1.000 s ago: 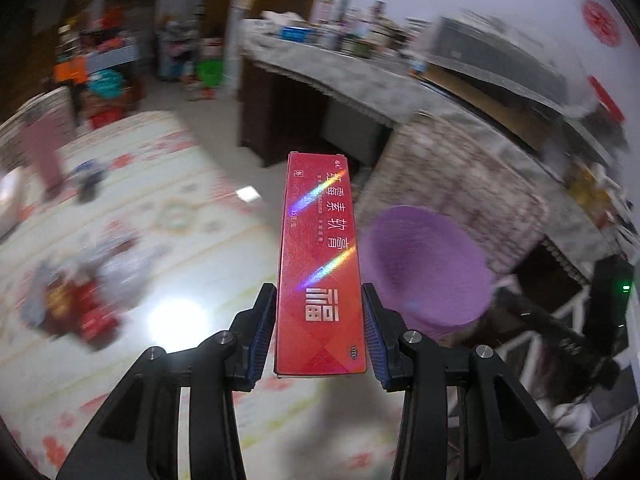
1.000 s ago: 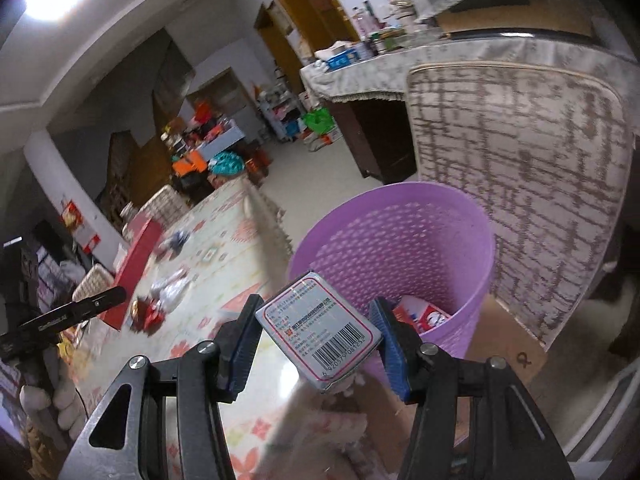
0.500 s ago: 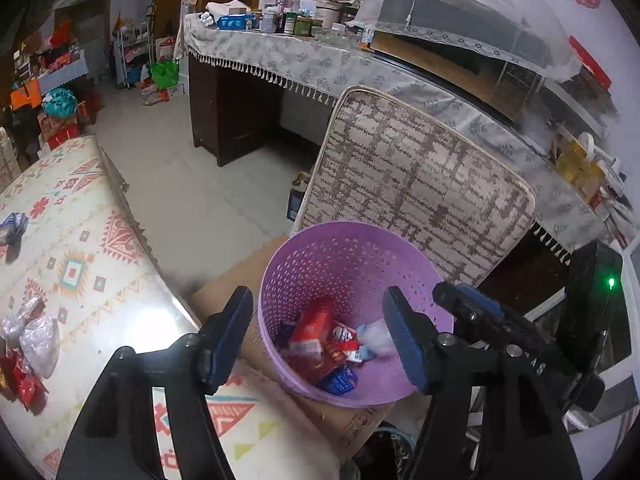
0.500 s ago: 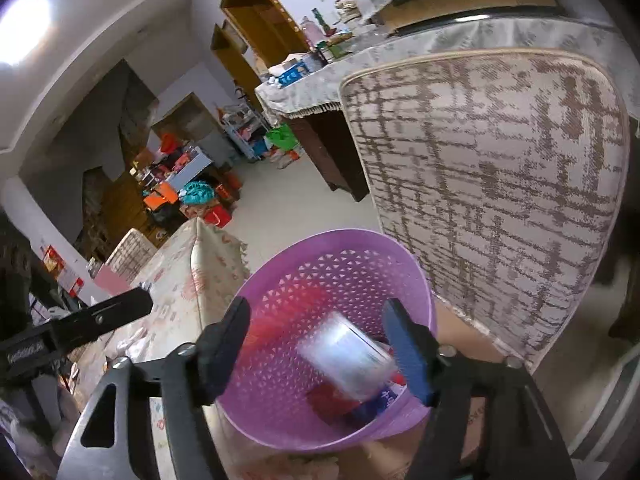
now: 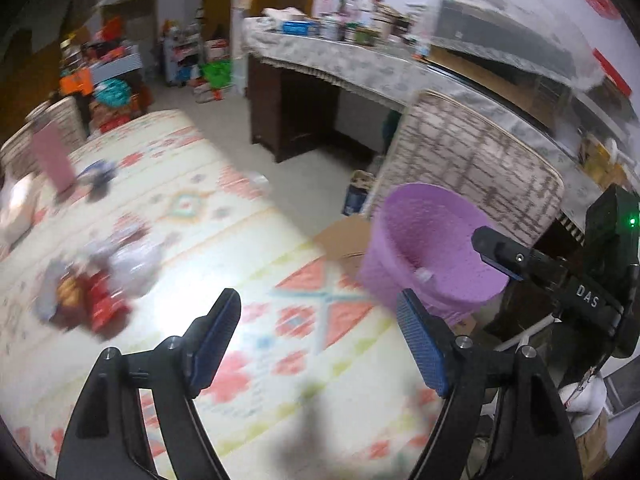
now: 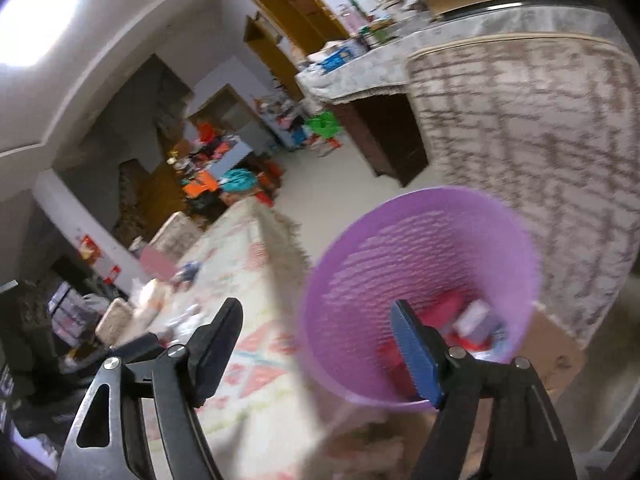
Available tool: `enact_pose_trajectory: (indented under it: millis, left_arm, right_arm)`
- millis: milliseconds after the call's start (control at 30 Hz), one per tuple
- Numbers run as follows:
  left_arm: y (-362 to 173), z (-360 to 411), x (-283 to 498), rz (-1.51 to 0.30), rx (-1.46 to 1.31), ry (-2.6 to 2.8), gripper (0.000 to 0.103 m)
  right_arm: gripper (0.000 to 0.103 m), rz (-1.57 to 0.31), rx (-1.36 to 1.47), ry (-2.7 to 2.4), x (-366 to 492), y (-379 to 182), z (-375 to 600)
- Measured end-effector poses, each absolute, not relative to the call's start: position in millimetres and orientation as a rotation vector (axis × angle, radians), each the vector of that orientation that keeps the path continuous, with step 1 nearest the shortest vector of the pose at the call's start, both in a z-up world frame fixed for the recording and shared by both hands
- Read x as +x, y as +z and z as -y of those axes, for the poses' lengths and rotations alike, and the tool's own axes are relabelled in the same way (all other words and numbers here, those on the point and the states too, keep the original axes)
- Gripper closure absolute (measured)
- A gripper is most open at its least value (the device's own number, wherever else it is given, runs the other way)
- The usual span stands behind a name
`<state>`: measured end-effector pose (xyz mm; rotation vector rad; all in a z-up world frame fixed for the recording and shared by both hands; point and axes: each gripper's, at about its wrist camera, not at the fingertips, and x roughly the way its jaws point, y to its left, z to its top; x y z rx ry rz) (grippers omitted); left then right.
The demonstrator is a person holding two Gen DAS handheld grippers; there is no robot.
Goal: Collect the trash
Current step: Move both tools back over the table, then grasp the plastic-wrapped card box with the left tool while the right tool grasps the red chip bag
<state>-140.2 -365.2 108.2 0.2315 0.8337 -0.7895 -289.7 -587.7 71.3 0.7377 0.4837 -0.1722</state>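
Both grippers, left (image 5: pixel 316 340) and right (image 6: pixel 316 354), had just been opening and stood empty; trash (image 6: pixel 472 326) lay in the purple basket (image 6: pixel 360 272). Next, I judged, the wrappers (image 5: pixel 96 284) on the bench (image 5: pixel 260 248).

Motion blur smears the wrappers (image 5: pixel 92 292) on the table; basket (image 6: pixel 420 280) contents unreadable.

The white letters "DAS" stood on the black arm of the right gripper (image 5: pixel 496 254), seen from the left wrist. Everything else was too blurred to read.
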Motion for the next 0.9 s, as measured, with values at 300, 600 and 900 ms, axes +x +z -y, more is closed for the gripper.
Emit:
enact_pose_trajectory:
  millis: [300, 600, 900]
  left_arm:
    - [108.2, 199.2, -66.1, -0.807, 0.123, -0.425, 0.024]
    - [65.4, 128.9, 36.6, -0.923, -0.015, -0.251, 0.024]
    - [33.1, 154.9, 92.5, -1.012, -0.043, -0.278, 0.024]
  right_arm:
    - [0.017, -0.608, 0.697, 0.109, -199.4, 56.3, 465.9]
    - [0.017, -0.686, 0.657, 0.202, -142.2, 26.3, 404.9]
    - [0.017, -0.671, 0.686, 0.22, -137.7, 22.7, 407.1]
